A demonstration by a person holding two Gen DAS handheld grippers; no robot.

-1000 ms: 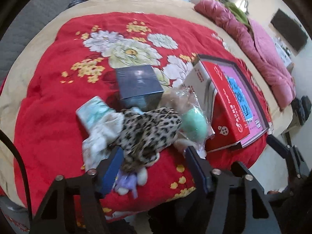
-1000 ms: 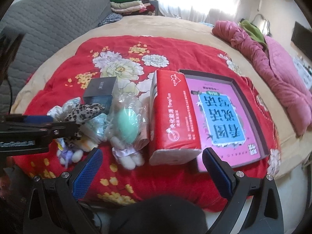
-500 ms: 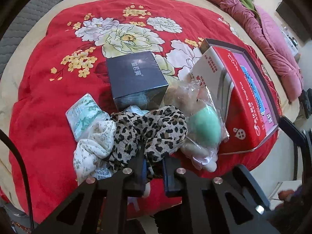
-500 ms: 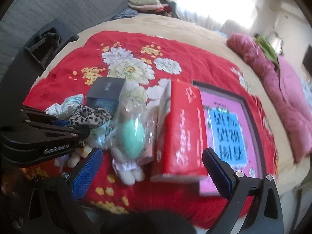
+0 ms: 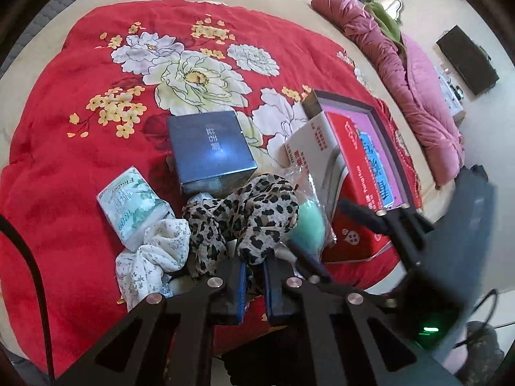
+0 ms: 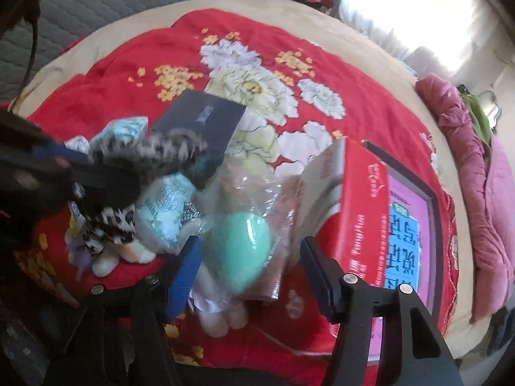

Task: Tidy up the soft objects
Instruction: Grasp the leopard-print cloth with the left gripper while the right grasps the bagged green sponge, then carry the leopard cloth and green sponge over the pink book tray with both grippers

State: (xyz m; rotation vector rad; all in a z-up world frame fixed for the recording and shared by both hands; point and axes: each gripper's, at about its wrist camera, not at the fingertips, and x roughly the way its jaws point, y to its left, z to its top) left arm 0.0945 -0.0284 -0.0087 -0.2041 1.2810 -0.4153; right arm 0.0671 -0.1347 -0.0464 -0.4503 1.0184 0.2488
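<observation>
L gripper (image 5: 254, 281) jaws pinch leopard scarf (image 5: 248, 215) at near edge of pile on bed (image 5: 64, 167); limp, light, will trail. R gripper (image 6: 248, 267) jaws, just closing, straddle bagged green plush (image 6: 239, 251), not yet pressing. Film looks slippery; grab body, not film.

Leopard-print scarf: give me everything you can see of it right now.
The leopard-print scarf is thin, soft fabric, tan with black spots, bunched in a crumpled loop. It lies on the red quilt against the dark blue box, beside the white floral cloth and bagged green toy. The left gripper is shut on its near fold.
</observation>
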